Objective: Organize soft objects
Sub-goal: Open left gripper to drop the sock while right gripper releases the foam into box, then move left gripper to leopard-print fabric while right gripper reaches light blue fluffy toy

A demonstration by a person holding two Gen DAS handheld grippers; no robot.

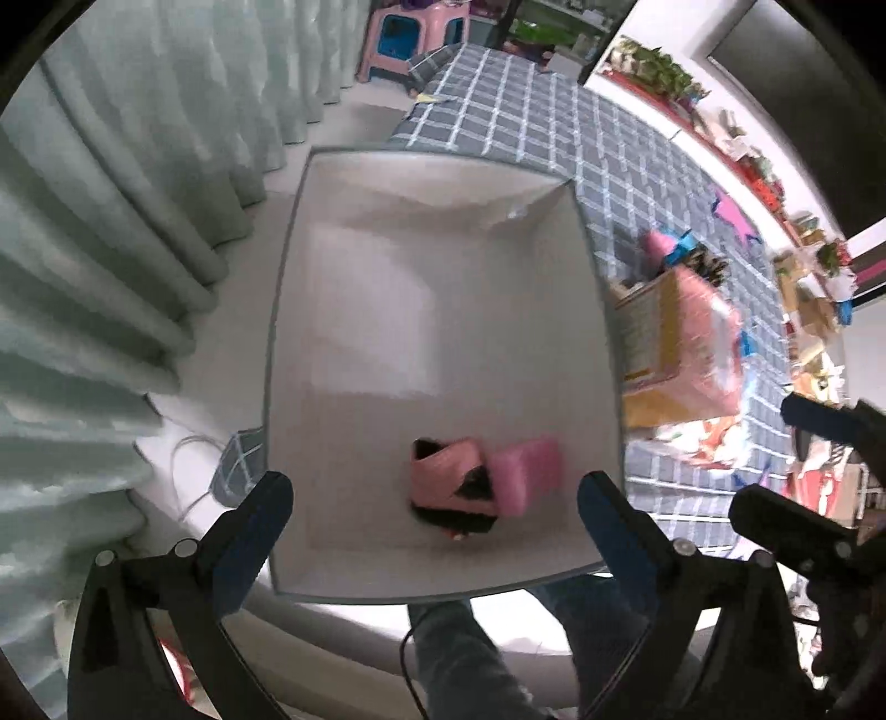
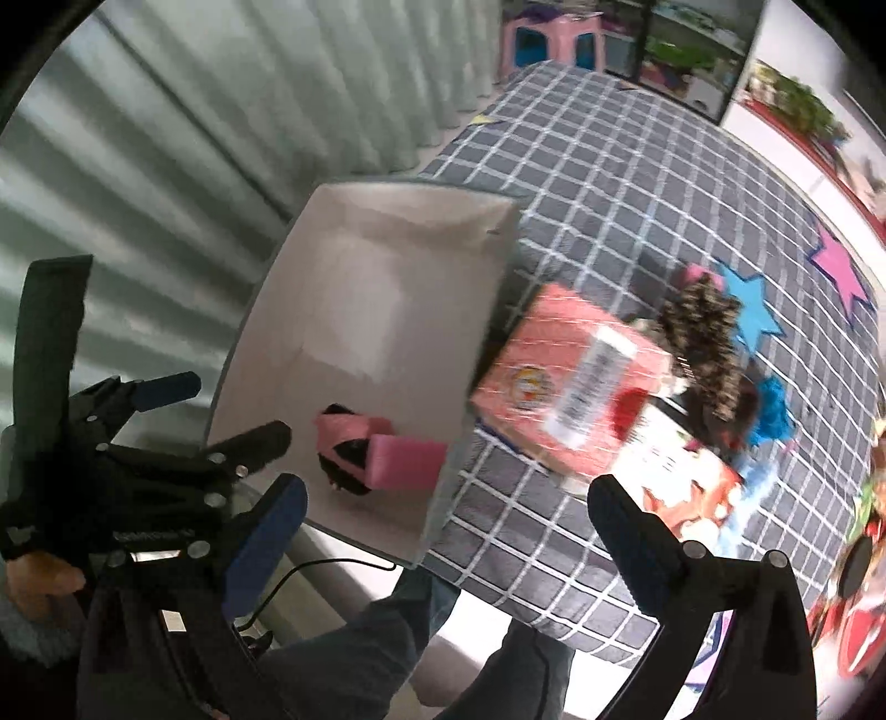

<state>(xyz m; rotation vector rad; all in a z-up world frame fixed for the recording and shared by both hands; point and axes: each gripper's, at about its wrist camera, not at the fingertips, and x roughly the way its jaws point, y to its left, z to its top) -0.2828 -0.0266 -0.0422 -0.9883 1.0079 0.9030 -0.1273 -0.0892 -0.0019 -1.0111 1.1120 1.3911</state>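
A grey open box [image 1: 595, 288] stands at the bed's edge. Inside it lie a pink-and-black soft item [image 1: 451, 484] and a pink sponge [image 1: 529, 468]; both also show in the right wrist view: the soft item [image 2: 346, 443] and the sponge [image 2: 410, 462]. My left gripper [image 1: 434, 498] is open and empty above the box's near end. My right gripper [image 2: 446, 509] is open and empty above the box's near right corner [image 2: 443, 498]. On the bed to the right lie a pink packet [image 2: 576, 382], a spotted soft item [image 2: 709, 343] and a blue soft item [image 2: 772, 412].
The grey checked bed cover [image 2: 637, 183] carries star shapes [image 2: 747, 299]. Pale curtains [image 1: 111, 249] hang to the left. A pink stool [image 1: 407, 36] stands at the far end. A cable [image 2: 310, 570] and the person's legs [image 2: 360, 642] are below the box.
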